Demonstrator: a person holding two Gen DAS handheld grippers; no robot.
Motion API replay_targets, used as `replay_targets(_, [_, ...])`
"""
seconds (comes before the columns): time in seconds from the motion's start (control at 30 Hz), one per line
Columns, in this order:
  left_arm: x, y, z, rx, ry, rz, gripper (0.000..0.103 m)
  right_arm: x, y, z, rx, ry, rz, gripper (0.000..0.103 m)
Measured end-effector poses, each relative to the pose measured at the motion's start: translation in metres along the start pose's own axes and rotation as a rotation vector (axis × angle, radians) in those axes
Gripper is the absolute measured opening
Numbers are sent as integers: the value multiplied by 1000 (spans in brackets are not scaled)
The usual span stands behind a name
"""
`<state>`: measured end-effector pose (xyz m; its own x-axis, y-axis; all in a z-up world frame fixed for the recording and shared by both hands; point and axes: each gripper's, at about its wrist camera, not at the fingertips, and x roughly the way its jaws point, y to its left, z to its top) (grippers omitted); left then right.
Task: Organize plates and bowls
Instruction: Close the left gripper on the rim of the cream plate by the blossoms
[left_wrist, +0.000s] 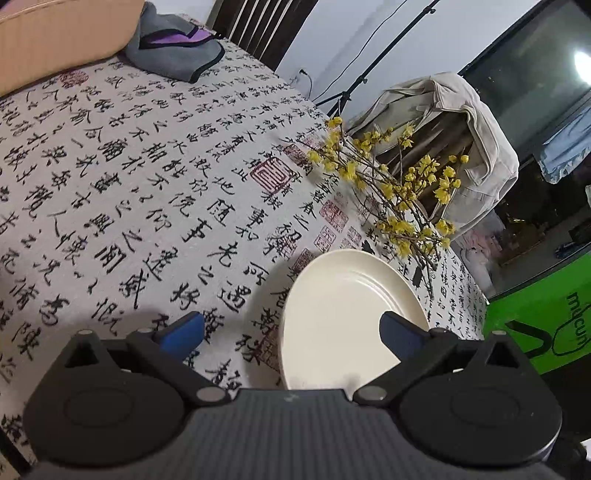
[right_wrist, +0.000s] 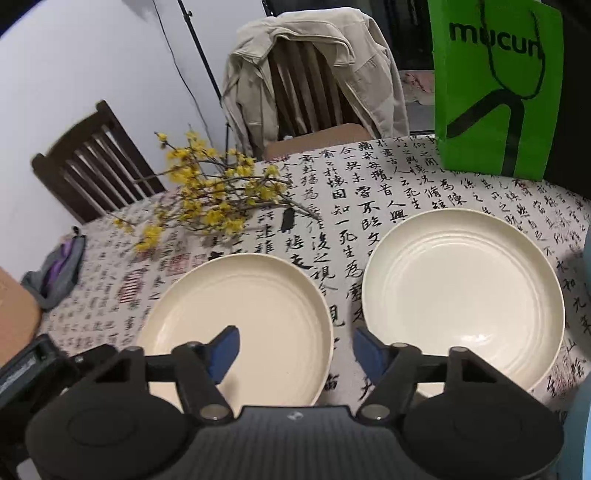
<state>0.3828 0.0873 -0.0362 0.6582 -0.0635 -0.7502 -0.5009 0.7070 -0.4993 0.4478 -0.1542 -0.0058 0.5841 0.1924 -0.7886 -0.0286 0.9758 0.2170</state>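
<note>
Plates: two cream ones flat on the counter (right_wrist: 388, 177), left plate (right_wrist: 240, 317) at 7 o'clock of the right plate (right_wrist: 463, 295). My right tool (right_wrist: 295, 350) straddles the left plate's rim, unclenched, probably lining up to stack. Left tool (left_wrist: 291, 332) released too.

I see even, rather cool indoor light in both views, moderately bright. In the left wrist view a lamp reflection (left_wrist: 583, 65) flares white on the dark glass (left_wrist: 528, 92) at the upper right. Soft shadows lie on the tablecloth (left_wrist: 147, 177) beside the plate (left_wrist: 343, 314) and ahead of my gripper. In the right wrist view the yellow flowers (right_wrist: 210, 199) and the cloth's left edge are smeared with motion blur, while the two plates look sharper. Fisheye bending curves the table edges and chairs (right_wrist: 92, 158) toward the corners.
</note>
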Motion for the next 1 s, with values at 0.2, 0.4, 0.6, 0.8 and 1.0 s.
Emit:
replay_targets(0.2, [11,4,-1,-5,1,20,99,29,2,8,-9,46,-33,29])
replay_targets(0.4, [25,5,-2,11,10,35,78,45,1,15,-20,52,-87,23])
replay_targets(0.6, [34,2,-5,46,17,-4,52,56,-1,21,-25,64,-108,15])
replay_targets(0.8, [39,-1,-9,77,21,-42,24,70,-2,25,-17,85,-118,15])
replay_targets(1.0, [46,-1,-10,90,32,-39,17,75,0,24,-45,82,-116,13])
